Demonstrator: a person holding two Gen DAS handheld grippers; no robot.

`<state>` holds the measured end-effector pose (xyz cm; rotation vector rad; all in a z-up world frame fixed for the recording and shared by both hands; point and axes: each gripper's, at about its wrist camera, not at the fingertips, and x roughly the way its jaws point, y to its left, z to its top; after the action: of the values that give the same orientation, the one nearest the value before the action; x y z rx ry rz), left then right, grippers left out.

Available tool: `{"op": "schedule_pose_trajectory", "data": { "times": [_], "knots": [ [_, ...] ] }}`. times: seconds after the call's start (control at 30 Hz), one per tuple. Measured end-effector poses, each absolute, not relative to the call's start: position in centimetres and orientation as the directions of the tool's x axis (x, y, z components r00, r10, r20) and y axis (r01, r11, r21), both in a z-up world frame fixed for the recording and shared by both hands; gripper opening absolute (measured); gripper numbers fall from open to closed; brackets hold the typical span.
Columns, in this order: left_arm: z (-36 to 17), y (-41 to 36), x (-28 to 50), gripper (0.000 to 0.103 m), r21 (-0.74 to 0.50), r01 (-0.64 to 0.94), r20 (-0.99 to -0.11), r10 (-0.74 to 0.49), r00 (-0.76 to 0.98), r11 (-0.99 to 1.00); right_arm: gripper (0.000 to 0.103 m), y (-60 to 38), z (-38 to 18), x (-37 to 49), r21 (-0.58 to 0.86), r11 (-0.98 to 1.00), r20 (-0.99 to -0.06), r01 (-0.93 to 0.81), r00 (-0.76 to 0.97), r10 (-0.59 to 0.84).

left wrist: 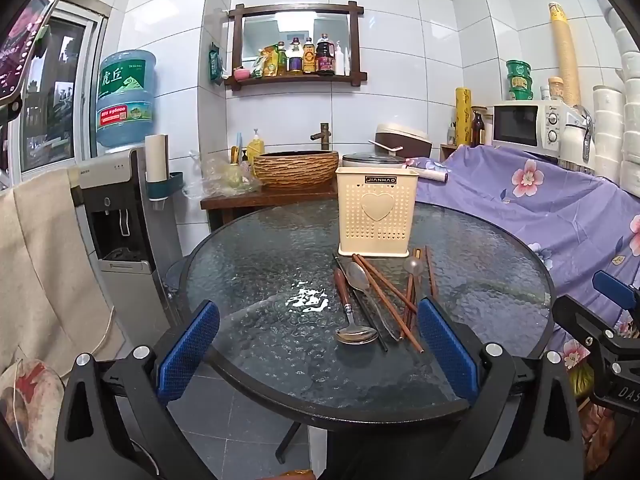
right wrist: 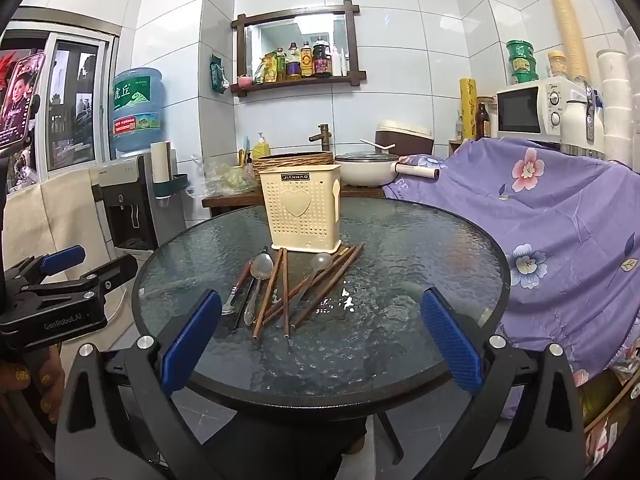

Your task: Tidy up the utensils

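A cream perforated utensil holder [left wrist: 376,212] with a heart on its front stands upright on the round glass table [left wrist: 248,248]; it also shows in the right wrist view [right wrist: 302,208]. In front of it lies a loose pile: brown chopsticks [left wrist: 386,292] [right wrist: 316,286], a metal spoon [left wrist: 356,334] with a wooden handle, and a clear plastic spoon [left wrist: 412,266] [right wrist: 321,261]. My left gripper [left wrist: 318,354] is open and empty above the table's near edge, just before the pile. My right gripper [right wrist: 320,346] is open and empty, to the right of the pile.
A water dispenser [left wrist: 116,216] stands left of the table. A purple flowered cloth [left wrist: 540,208] covers furniture on the right. Behind the table is a wooden counter with a woven basin [left wrist: 296,168] and a pot. A microwave [left wrist: 528,124] sits at back right.
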<state>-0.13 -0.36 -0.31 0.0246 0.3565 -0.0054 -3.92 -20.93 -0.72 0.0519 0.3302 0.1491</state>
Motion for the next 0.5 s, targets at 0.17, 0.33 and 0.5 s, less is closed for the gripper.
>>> {"op": "schedule_pose_trajectory", "data": {
  "times": [0.17, 0.33, 0.5],
  "knots": [
    [-0.36, -0.53, -0.17, 0.097, 0.026, 0.009, -0.352, 0.000, 0.936, 1.000, 0.098, -21.00, -0.67, -3.82, 0.076, 0.987, -0.323, -0.139, 0.934, 0.156],
    [-0.63, -0.37, 0.02, 0.097, 0.026, 0.009, -0.357, 0.001, 0.934, 1.000, 0.098, -21.03, -0.61, -3.82, 0.076, 0.987, -0.324, -0.139, 0.933, 0.156],
    [-0.84, -0.29, 0.00, 0.097, 0.023, 0.008, -0.357, 0.001, 0.934, 1.000, 0.098, -20.90, -0.63, -3.89, 0.075, 0.987, -0.327, -0.139, 0.932, 0.156]
  ]
}}
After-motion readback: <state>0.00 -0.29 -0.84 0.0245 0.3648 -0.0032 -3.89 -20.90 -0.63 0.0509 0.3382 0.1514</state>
